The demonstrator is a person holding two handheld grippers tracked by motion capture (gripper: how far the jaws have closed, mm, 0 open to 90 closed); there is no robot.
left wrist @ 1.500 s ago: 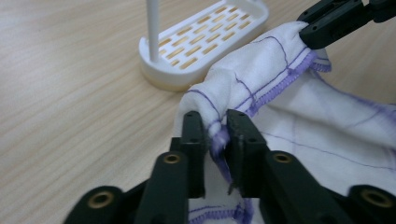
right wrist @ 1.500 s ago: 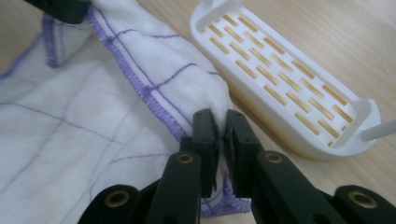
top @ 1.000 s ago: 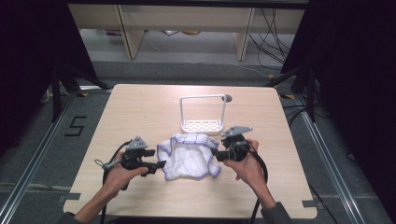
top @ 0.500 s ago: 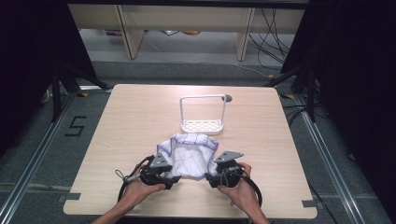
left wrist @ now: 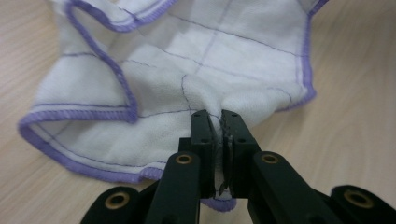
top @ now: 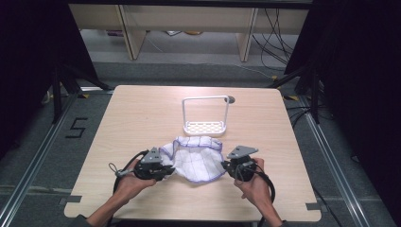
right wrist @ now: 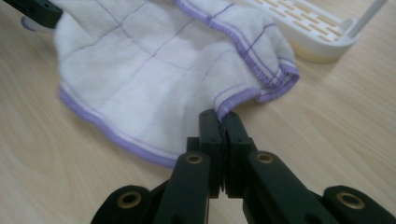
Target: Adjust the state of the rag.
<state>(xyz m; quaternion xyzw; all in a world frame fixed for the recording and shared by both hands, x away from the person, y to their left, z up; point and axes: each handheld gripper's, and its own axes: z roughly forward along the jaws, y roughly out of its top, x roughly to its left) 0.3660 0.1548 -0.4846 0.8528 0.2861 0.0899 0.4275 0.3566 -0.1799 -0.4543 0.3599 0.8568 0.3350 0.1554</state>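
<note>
Two grippers, one cloth (top: 197, 160)
Left gripper (left wrist: 218, 122) and right gripper (right wrist: 223, 122) — each clamped on its purple-edged hem.

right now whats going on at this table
A person is working a white cloth with a purple hem, using a hand-held gripper in each hand. The left gripper is shut on one edge of the cloth, and the right gripper is shut on the opposite edge, near a corner. The cloth lies rumpled and partly folded on the wooden table, between the two grippers. Just beyond it stands a small white rack with a slotted base, apart from the cloth.
</note>
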